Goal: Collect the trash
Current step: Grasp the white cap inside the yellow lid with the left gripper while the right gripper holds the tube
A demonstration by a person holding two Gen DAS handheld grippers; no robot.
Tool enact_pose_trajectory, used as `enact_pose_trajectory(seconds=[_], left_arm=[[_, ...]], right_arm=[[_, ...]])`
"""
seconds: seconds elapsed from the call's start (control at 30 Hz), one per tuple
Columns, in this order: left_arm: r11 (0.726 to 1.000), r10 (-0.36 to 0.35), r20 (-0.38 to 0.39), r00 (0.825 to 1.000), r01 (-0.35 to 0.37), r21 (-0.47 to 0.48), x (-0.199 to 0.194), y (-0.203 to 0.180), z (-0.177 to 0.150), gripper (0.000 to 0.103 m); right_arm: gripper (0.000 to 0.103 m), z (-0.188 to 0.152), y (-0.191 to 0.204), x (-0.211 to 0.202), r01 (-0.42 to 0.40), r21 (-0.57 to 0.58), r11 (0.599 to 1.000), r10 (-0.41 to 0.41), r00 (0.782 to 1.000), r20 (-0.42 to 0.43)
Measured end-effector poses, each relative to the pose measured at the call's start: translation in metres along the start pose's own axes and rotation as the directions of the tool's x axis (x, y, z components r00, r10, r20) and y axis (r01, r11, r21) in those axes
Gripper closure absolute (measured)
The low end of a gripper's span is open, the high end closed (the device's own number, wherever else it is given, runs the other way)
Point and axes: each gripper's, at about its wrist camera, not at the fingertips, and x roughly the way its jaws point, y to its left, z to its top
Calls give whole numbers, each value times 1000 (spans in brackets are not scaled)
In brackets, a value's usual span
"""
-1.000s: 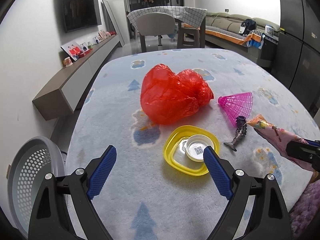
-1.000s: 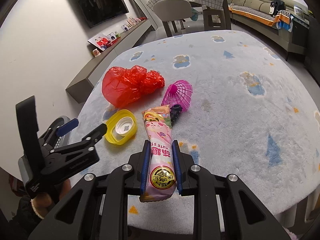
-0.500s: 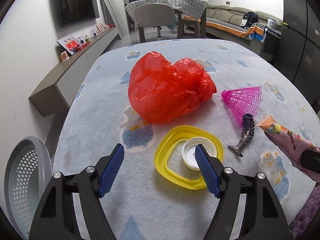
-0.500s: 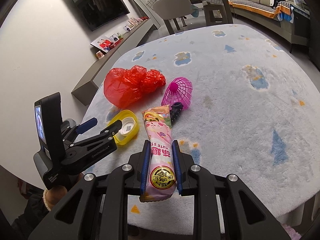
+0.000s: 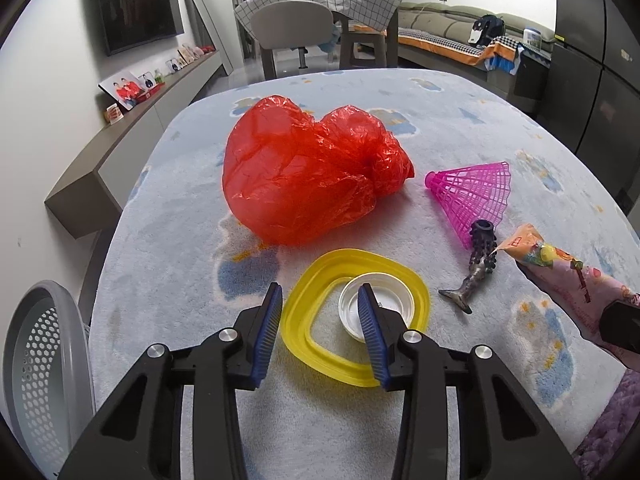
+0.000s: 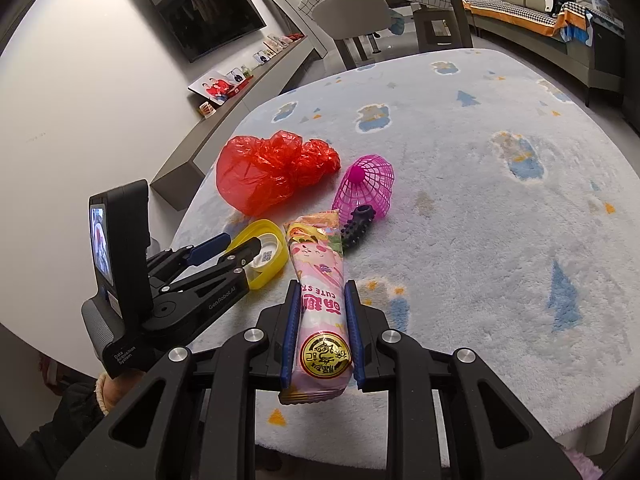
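My right gripper [image 6: 321, 292] is shut on a pink snack wrapper [image 6: 320, 280] and holds it above the table's near edge; the wrapper also shows in the left wrist view [image 5: 560, 268]. My left gripper [image 5: 318, 300] is partly closed, its blue pads straddling the near left side of a yellow plastic lid ring [image 5: 356, 312], not clamped. A white cap [image 5: 376, 306] lies inside the ring. A crumpled red plastic bag [image 5: 312, 184] lies beyond. A pink shuttlecock [image 5: 474, 196] and a dark spiky toy [image 5: 478, 264] lie to the right.
A grey perforated basket [image 5: 36, 364] stands off the table's left edge. The table wears a fluffy pale blue patterned cover [image 6: 480, 208]. A grey wall shelf [image 5: 132, 140] runs along the left wall; a chair [image 5: 296, 28] stands beyond the table.
My left gripper has moved forward and down to the yellow lid ring, and its jaws have narrowed around the ring's side. The right gripper keeps holding the wrapper, nearly still.
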Motion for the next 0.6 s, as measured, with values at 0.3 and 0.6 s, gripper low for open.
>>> enact_pose_trajectory(seconds=[0.3,0.6], left_arm=[[999,42,43,998,-44,29,-11,-2,0,77],[999,-32,12,999,31,44,-10,-9,0,77]], right_arm=[[81,0,-1,0,-3,1,1000,3,1000,0],[81,0,2,0,-7,-4,1000,7,1000,-2]])
